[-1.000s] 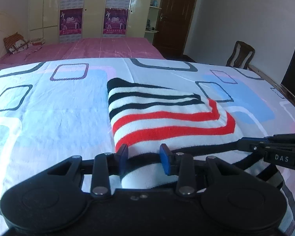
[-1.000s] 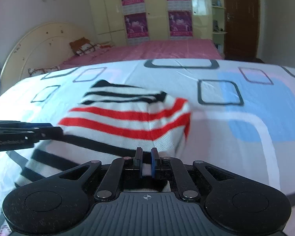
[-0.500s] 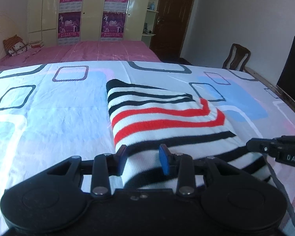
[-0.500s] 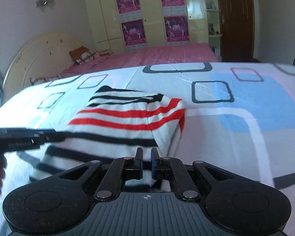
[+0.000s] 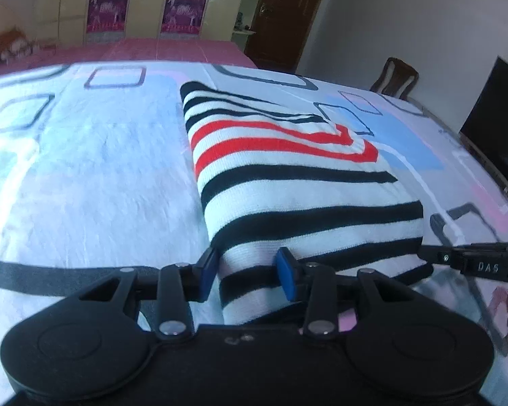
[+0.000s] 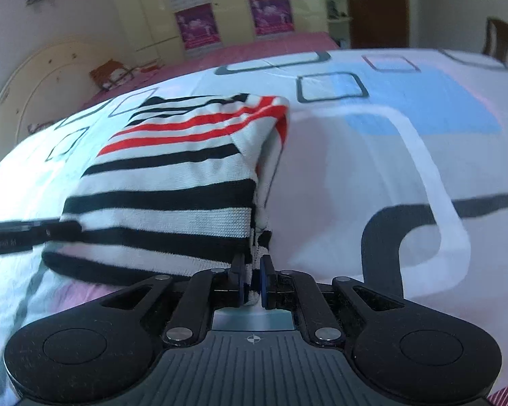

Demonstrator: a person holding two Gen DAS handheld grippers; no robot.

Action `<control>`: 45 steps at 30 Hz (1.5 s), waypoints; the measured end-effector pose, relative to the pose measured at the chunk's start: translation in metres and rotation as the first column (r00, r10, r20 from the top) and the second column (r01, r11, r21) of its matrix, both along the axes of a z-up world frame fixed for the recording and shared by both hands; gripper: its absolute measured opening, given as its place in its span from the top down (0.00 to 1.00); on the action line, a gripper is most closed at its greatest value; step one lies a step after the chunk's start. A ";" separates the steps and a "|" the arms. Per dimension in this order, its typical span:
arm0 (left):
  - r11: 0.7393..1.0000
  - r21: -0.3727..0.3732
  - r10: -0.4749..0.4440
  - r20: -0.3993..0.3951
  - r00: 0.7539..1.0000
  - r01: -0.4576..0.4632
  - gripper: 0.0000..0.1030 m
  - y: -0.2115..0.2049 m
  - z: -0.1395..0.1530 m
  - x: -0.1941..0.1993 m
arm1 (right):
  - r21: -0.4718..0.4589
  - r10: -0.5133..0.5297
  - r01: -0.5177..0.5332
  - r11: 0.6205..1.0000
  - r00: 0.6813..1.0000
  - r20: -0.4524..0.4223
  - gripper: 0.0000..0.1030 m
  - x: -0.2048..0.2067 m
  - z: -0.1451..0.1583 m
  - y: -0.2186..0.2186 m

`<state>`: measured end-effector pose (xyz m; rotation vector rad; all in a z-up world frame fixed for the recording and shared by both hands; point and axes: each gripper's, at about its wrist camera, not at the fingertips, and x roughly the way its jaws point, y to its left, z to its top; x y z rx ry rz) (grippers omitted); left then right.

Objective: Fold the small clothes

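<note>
garment: a striped knit top (image 5: 288, 169), white with black and red bands, lies folded on the bed sheet (image 5: 84, 176); in the left wrist view it runs from 12 o'clock down to 6 o'clock, its near hem reaching in between the tong tips
garment, right view: the same striped knit top (image 6: 172, 182) fills the 10 o'clock part of the frame, its near corner lifted off the sheet and drawn toward 6 o'clock
left tongs: the left tongs (image 5: 246, 272) stand wide apart, blue pads on either side of the near hem; the cloth lies between them, and whether either pad touches it i cannot tell
right tongs: the right tongs (image 6: 252, 279) are narrow, pinched on the corner edge of the top, a sliver of striped cloth caught between the blue pads
other tool seen: from the left wrist view the right tongs' dark finger enters at 3 o'clock, at the hem's right corner; from the right wrist view the left one enters at 9 o'clock
bed sheet: white with blue patches and dark rounded-square outlines (image 6: 332, 86), spread under the top
background: a pink bed (image 5: 172, 49) at 12 o'clock, wardrobe doors with purple posters (image 6: 271, 12) behind, a wooden chair (image 5: 394, 79) at 2 o'clock
</note>
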<state>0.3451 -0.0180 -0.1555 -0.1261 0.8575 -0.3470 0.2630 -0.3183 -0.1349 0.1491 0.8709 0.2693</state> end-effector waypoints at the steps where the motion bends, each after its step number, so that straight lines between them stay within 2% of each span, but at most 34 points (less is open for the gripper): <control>1: 1.000 -0.019 0.001 -0.012 1.000 -0.002 0.62 0.003 0.001 0.002 | -0.016 0.005 -0.005 1.000 1.000 -0.001 0.94 0.000 0.003 0.002; 4: 0.997 -0.071 -0.007 -0.011 1.000 0.007 0.62 0.010 0.011 0.005 | 0.040 -0.037 0.037 0.999 0.999 0.017 0.94 -0.003 0.017 -0.006; 5: 0.996 -0.090 -0.003 -0.004 1.000 0.003 0.55 0.013 0.014 0.005 | 0.078 -0.060 0.057 0.995 0.998 0.029 0.94 -0.004 0.024 -0.010; 6: 0.994 -0.109 0.010 0.001 1.000 -0.010 0.50 0.016 0.016 0.007 | 0.116 -0.076 0.071 0.991 0.996 0.039 0.89 -0.003 0.029 -0.013; 7: 0.992 -0.122 0.027 0.000 1.000 -0.027 0.38 0.019 0.019 0.010 | 0.144 -0.087 0.081 0.986 0.995 0.041 0.74 0.001 0.032 -0.013; 8: 0.990 -0.135 0.044 -0.003 0.999 -0.044 0.37 0.021 0.021 0.015 | 0.163 -0.103 0.095 0.982 0.994 0.041 0.23 0.006 0.034 -0.014; 9: 0.987 -0.148 0.056 -0.007 0.998 -0.056 0.37 0.023 0.023 0.021 | 0.171 -0.124 0.114 0.979 0.991 0.053 0.04 0.010 0.036 -0.014; 13: 0.980 -0.186 0.067 -0.033 0.997 -0.071 0.33 0.022 0.023 0.045 | 0.198 -0.091 0.078 0.977 0.994 0.055 0.04 0.043 0.037 -0.011; 19: 0.972 -0.212 0.080 -0.122 0.989 -0.104 0.32 0.013 -0.003 0.077 | 0.303 -0.057 0.070 0.950 0.997 -0.051 0.04 0.102 0.003 -0.019; 22: 0.959 -0.251 0.091 -0.156 0.984 -0.129 0.25 0.014 -0.015 0.086 | 0.365 -0.029 0.061 0.929 0.995 -0.094 0.05 0.117 -0.013 -0.025; 24: 0.953 -0.271 0.091 -0.168 0.982 -0.134 0.25 0.015 -0.020 0.088 | 0.411 -0.001 0.044 0.911 0.994 -0.105 0.05 0.123 -0.024 -0.025; 25: 0.951 -0.279 0.088 -0.167 0.982 -0.133 0.26 0.015 -0.022 0.088 | 0.409 0.015 0.021 0.912 0.996 -0.085 0.05 0.124 -0.025 -0.023; 26: 0.950 -0.286 0.083 -0.166 0.983 -0.128 0.31 0.014 -0.023 0.088 | 0.403 0.029 0.003 0.915 0.997 -0.074 0.05 0.125 -0.025 -0.020; 28: 0.946 -0.300 0.076 -0.171 0.982 -0.125 0.34 0.014 -0.024 0.089 | 0.398 0.041 -0.009 0.917 0.997 -0.070 0.22 0.127 -0.026 -0.017; 30: 0.944 -0.304 0.078 -0.172 0.982 -0.128 0.39 0.014 -0.023 0.089 | 0.403 0.034 0.004 0.915 0.996 -0.086 0.47 0.129 -0.028 -0.019; 31: 0.944 -0.304 0.078 -0.170 0.982 -0.128 0.41 0.014 -0.021 0.088 | 0.417 0.035 0.009 0.909 0.995 -0.096 0.50 0.130 -0.030 -0.022; 34: 0.946 -0.298 0.083 -0.163 0.983 -0.129 0.50 0.013 -0.016 0.088 | 0.439 0.039 0.014 0.898 0.993 -0.111 0.56 0.131 -0.031 -0.026; 36: 0.956 -0.271 0.079 -0.134 0.988 -0.114 0.54 0.008 -0.009 0.085 | 0.448 0.031 0.026 0.894 0.992 -0.119 0.63 0.129 -0.026 -0.024; 40: 0.961 -0.259 0.069 -0.105 0.992 -0.094 0.58 0.008 0.006 0.082 | 0.454 0.029 0.005 0.891 0.997 -0.069 0.65 0.121 -0.007 -0.019; 45: 0.968 -0.236 0.072 -0.062 0.995 -0.085 0.58 0.022 0.033 0.074 | 0.454 0.060 -0.041 0.890 0.998 -0.027 0.65 0.111 0.016 0.006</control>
